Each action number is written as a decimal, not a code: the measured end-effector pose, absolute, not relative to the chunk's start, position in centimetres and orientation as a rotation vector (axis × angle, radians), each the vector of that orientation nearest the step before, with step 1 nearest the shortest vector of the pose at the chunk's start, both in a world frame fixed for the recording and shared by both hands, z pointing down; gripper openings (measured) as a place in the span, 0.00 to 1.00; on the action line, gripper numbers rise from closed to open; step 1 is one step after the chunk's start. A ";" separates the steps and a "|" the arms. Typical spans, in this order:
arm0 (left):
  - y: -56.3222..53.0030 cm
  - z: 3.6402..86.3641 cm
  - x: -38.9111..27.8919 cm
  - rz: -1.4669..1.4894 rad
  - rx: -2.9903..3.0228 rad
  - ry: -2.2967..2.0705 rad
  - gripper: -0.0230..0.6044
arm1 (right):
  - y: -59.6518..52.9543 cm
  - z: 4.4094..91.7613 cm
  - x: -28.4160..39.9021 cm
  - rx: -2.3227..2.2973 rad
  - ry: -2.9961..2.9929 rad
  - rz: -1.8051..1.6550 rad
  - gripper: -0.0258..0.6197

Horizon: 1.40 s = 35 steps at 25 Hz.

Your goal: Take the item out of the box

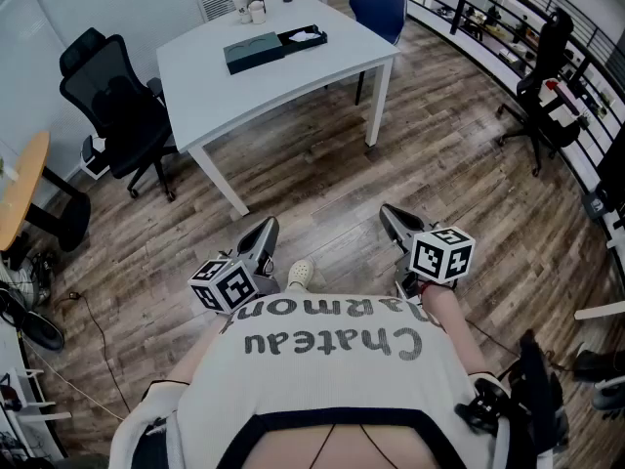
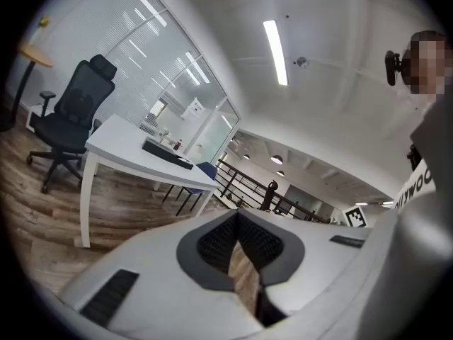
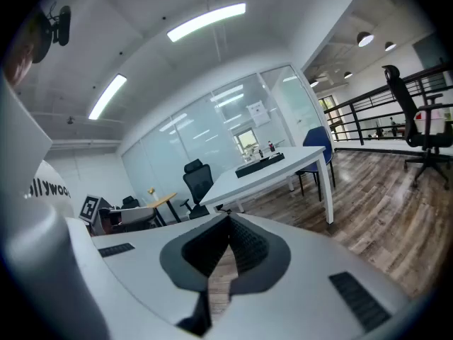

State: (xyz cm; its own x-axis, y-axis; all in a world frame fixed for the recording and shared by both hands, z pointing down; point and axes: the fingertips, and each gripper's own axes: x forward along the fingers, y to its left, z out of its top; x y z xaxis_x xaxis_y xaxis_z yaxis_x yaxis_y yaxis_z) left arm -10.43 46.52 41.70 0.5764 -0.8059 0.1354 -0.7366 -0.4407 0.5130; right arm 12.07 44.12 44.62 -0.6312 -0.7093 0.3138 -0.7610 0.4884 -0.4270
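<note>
A dark box [image 1: 303, 37] stands open on the white table [image 1: 225, 76] far ahead, with something white inside; its dark green lid [image 1: 254, 52] lies beside it on the left. The box also shows small in the left gripper view [image 2: 166, 153] and the right gripper view [image 3: 260, 163]. My left gripper [image 1: 262, 237] and right gripper [image 1: 395, 225] are held close to my body, over the wood floor and well short of the table. Both are shut with nothing between the jaws, seen too in their own views, left [image 2: 237, 214] and right [image 3: 228, 218].
Cups and a small bottle [image 1: 251, 3] stand at the table's far end. A black office chair [image 1: 117, 106] is left of the table, a blue chair [image 1: 379, 6] behind it. Another black chair [image 1: 542, 86] and a railing [image 1: 508, 37] are on the right. Cables [image 1: 39, 311] lie at left.
</note>
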 end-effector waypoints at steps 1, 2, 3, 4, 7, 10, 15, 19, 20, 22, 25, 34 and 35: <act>46.5 41.7 -10.4 -0.176 2.282 -1.228 0.03 | 44.1 44.7 12.1 1.302 -2.625 0.833 0.04; 46.5 41.8 -10.4 -0.178 2.281 -1.227 0.04 | 44.1 44.8 12.1 1.302 -2.622 0.837 0.04; 46.5 41.8 -10.3 -0.179 2.279 -1.226 0.04 | 44.1 44.9 12.1 1.301 -2.620 0.841 0.04; 46.5 41.8 -10.4 -0.180 2.278 -1.226 0.04 | 44.1 45.0 12.1 1.298 -2.617 0.843 0.04; 46.5 41.9 -10.4 -0.181 2.274 -1.225 0.04 | 44.2 45.3 12.0 1.293 -2.609 0.846 0.04; 46.7 41.9 -10.4 -0.181 2.273 -1.230 0.04 | 44.3 45.4 12.1 1.291 -2.605 0.852 0.04; 46.9 42.1 -10.5 -0.227 2.247 -1.207 0.04 | 44.2 45.5 12.2 1.284 -2.643 0.919 0.04; 46.8 42.6 -10.9 -0.239 2.252 -1.194 0.04 | 43.8 46.7 11.8 1.257 -2.671 1.095 0.04; 46.5 42.9 -11.1 -0.237 2.245 -1.197 0.03 | 43.6 47.2 11.8 1.254 -2.663 1.119 0.04; 45.8 43.4 -11.1 -0.229 2.239 -1.197 0.03 | 43.3 48.0 11.7 1.246 -2.645 1.138 0.04; 44.1 44.1 -11.3 -0.219 2.237 -1.185 0.03 | 41.8 48.9 11.6 1.242 -2.614 1.130 0.04; 31.1 44.3 -12.8 -0.226 2.208 -1.177 0.03 | 31.1 50.4 11.1 1.286 -2.475 1.178 0.04; 29.5 44.2 -13.0 -0.223 2.210 -1.161 0.03 | 29.5 50.2 10.8 1.294 -2.475 1.179 0.04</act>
